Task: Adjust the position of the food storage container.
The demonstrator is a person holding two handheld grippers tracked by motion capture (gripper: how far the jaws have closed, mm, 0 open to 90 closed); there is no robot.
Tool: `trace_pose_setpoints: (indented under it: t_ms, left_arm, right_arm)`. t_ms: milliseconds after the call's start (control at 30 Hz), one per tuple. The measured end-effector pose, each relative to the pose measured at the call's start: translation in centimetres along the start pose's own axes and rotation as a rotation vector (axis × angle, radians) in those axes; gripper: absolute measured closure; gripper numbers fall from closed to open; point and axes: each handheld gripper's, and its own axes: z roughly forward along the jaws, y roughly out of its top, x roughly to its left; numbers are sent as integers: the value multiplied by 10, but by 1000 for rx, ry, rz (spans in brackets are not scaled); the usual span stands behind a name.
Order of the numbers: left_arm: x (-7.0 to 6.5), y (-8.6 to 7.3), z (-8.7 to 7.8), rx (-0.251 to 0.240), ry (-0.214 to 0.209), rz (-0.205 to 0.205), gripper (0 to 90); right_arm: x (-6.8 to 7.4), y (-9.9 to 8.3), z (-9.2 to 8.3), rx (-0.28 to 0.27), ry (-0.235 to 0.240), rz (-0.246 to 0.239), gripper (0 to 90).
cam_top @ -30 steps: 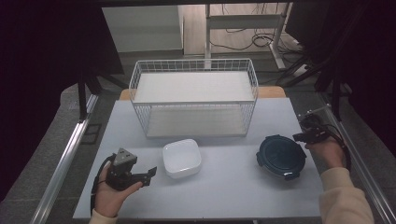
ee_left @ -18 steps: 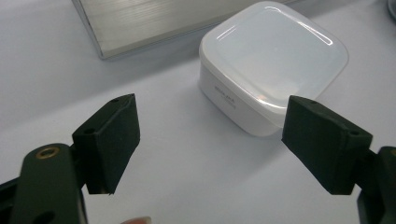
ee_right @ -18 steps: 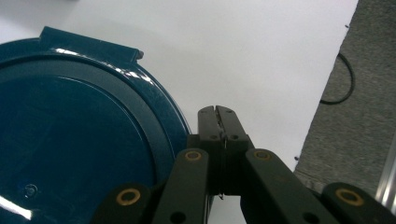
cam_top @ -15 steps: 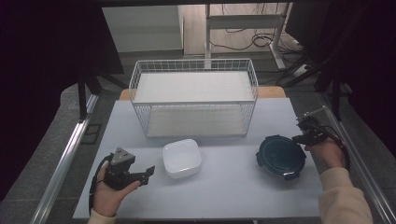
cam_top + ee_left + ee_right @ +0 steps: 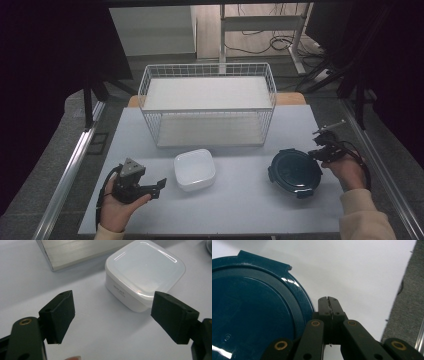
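- Containers, two of them, on the white counter point(image 5: 240, 210) in front of the wire basket point(image 5: 207, 110): white square box point(image 5: 195, 169) left of centre, dark blue round container point(image 5: 295, 172) to the right.
- White box: lid on, sits flat, well clear of the round container and just in front of the basket's lower shelf.
- Left gripper point(image 5: 159, 184): jaws spread wide, nothing between them, resting low on the counter in the person's left hand point(image 5: 120, 210).
- Key relation: in the left gripper view the white box point(image 5: 145, 272) lies straight ahead and a bit toward the right jaw, near but not touching. Box is roughly square, so no long axis to line up with; its width looks close to the jaw gap, which is my guess from the view, not certain.
- Left hand is clearly the nearer one to the white box; a short push forward with a slight shift toward the box should bracket it.
- Right gripper point(image 5: 320, 145): jaws clenched together, holding nothing, right at the far-right edge of the round container.
- In the right gripper view the closed tips point(image 5: 329, 303) sit just outside the blue rim point(image 5: 298, 293); touching or a hair apart, can't tell.
- Right hand point(image 5: 347, 170) is the nearer one to the round container; jaws would need to open before any grab on that rim.
- Basket is empty on both levels.
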Motion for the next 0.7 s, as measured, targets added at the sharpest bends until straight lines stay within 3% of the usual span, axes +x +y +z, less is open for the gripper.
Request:
trace_pose_setpoints:
  t_ms: [233,700]
  left_arm:
    - [3,0,-3,-6,7,-11,190]
    - [4,1,-7,-21,2,-22,192]
  right_arm:
    - [11,-4,-2,1,17,12,900]
    - [39,-7,-6,34,65,-29,900]
